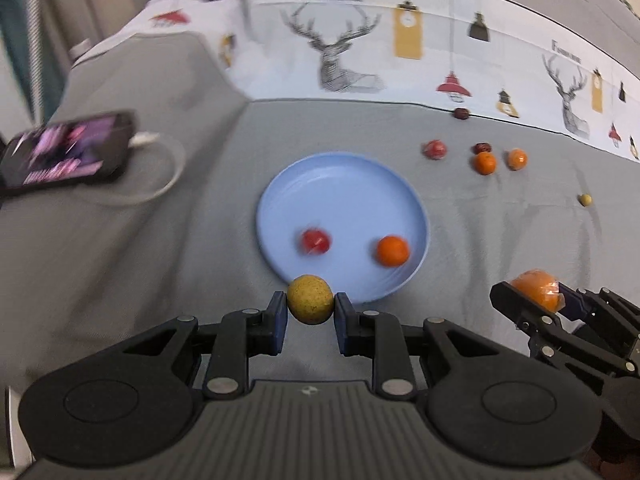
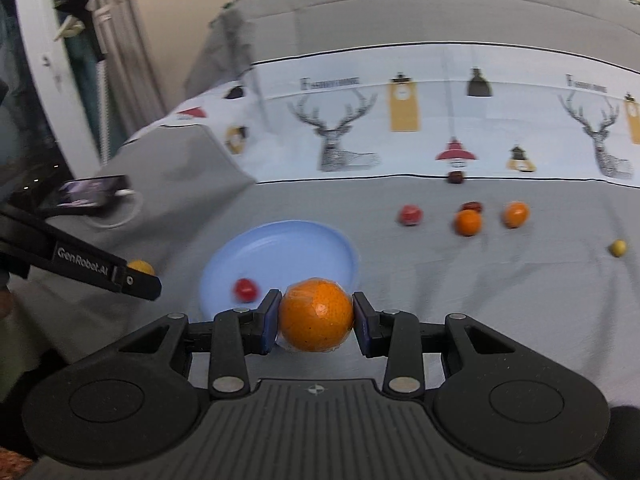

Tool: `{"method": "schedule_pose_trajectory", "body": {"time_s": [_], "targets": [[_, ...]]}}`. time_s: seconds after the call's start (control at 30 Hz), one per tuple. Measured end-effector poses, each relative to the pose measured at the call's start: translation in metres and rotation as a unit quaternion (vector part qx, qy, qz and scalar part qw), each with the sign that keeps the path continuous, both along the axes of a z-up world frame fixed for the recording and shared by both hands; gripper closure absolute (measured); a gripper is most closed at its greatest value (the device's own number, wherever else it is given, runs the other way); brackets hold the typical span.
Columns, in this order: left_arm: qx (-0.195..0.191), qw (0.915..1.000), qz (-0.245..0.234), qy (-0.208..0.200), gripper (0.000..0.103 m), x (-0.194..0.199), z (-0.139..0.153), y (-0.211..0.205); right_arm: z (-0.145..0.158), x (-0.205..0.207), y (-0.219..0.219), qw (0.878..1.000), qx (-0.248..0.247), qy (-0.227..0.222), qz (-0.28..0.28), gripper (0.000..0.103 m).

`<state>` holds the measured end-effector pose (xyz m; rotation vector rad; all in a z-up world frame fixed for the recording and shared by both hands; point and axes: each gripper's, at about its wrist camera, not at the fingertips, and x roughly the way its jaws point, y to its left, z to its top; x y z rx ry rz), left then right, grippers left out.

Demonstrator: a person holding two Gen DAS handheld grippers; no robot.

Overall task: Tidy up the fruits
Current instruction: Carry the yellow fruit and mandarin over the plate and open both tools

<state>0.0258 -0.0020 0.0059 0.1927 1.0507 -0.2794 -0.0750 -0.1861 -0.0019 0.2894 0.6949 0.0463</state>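
Grey bedspread (image 1: pixel 120 260) with a white deer-print band along its far edge carries everything we list, nearest first.

Left gripper (image 1: pixel 311 307): jaws pinching a small yellow fruit (image 1: pixel 310 299), held just short of the near rim of the blue plate (image 1: pixel 344 184).

Right gripper (image 2: pixel 315 314): jaws pinching a wrapped orange (image 2: pixel 316 314), off the plate's near right edge.

Plate contents: one red fruit (image 1: pixel 315 241) near-left, one small orange (image 1: pixel 393 251) near-right; the far half lies bare.

Beyond the plate, toward the far right of the bedspread, loose on the cloth: a red fruit (image 1: pixel 435 149), two small oranges (image 1: pixel 485 163) side by side, a dark date (image 1: pixel 483 147) touching the nearer orange, another date (image 1: pixel 461 113) at the print band, and a small yellow fruit (image 1: pixel 585 199) well apart to the right.

Far left edge: a phone (image 1: pixel 68 152) on a white cable.

We judge that both loads lie short of the plate, which sits straight ahead of the left gripper and ahead-left of the right; the left is nearer.
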Motion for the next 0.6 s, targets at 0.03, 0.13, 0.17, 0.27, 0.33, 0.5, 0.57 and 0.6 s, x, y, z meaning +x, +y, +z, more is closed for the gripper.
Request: {"method": "schedule_pose_trajectory", "body": {"time_s": [0.03, 0.13, 0.17, 0.27, 0.33, 0.5, 0.57, 0.6], "targets": [[-0.003, 1.0, 0.006, 0.002, 0.076, -0.004, 0.001, 0.007, 0.002, -0.003, 0.006, 1.0, -0.001, -0.002, 0.007, 0.064], [-0.007, 0.9999, 0.015, -0.001, 0.076, -0.016, 0.003, 0.022, 0.008, -0.012, 0.022, 0.999, -0.017, -0.012, 0.028, 0.064], [-0.009, 0.9998, 0.016, -0.002, 0.076, -0.019, 0.003, 0.025, 0.01, -0.015, 0.025, 0.999, -0.021, -0.014, 0.034, 0.064], [-0.016, 0.9996, 0.022, -0.008, 0.076, -0.029, 0.003, 0.031, 0.015, -0.021, 0.034, 0.998, -0.032, -0.019, 0.048, 0.064], [-0.021, 0.9994, 0.026, -0.012, 0.076, -0.036, 0.001, 0.034, 0.018, -0.026, 0.039, 0.997, -0.041, -0.023, 0.057, 0.064], [-0.038, 0.9986, 0.035, -0.007, 0.076, -0.044, -0.001, 0.037, 0.02, -0.032, 0.045, 0.996, -0.053, -0.029, 0.069, 0.064], [-0.038, 0.9986, 0.035, -0.011, 0.076, -0.045, 0.0, 0.037, 0.021, -0.034, 0.046, 0.996, -0.055, -0.03, 0.07, 0.064], [-0.038, 0.9986, 0.034, -0.013, 0.076, -0.046, 0.0, 0.037, 0.021, -0.034, 0.046, 0.996, -0.055, -0.029, 0.071, 0.064]]}}
